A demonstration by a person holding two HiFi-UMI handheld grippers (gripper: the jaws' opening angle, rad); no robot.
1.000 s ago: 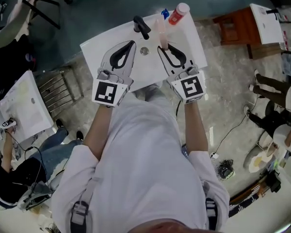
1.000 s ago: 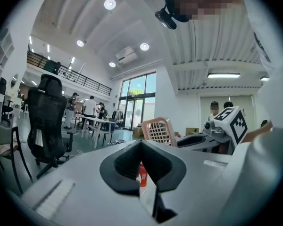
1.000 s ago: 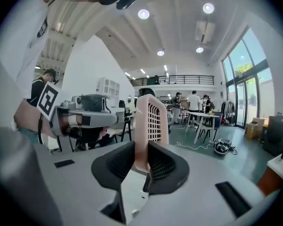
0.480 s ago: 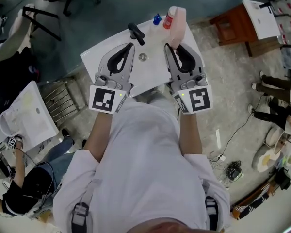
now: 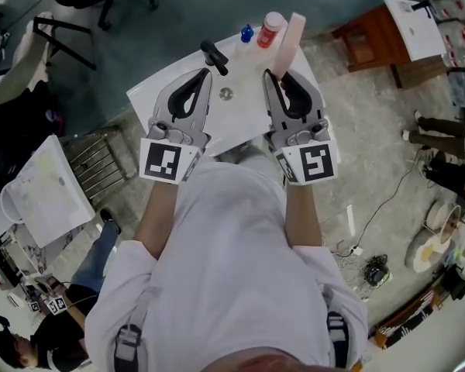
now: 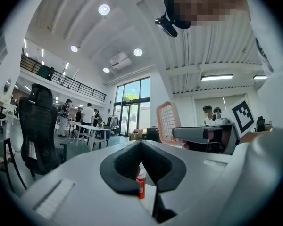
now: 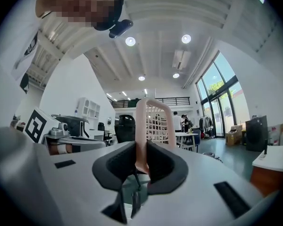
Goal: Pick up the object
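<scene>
An upright pale pink plastic lattice panel [image 7: 153,121] is pinched by the right gripper [image 7: 142,164], whose jaws have just been closing; the left gripper [image 6: 141,145] is pressed together, empty, with a red white-capped bottle [image 5: 270,29] beyond its tips.

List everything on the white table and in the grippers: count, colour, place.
table: one, white, before the person
bottle: one, red with white cap, table's far edge
small object: one, blue, left of the bottle
handle-shaped piece: one, black, table's far side
round fitting: one, metallic, table's middle
basket: one, pink lattice, clamped in the right gripper
left gripper: one, grey and black, jaws together, empty
right gripper: one, grey and black, jaws just closed tighter on the basket
</scene>
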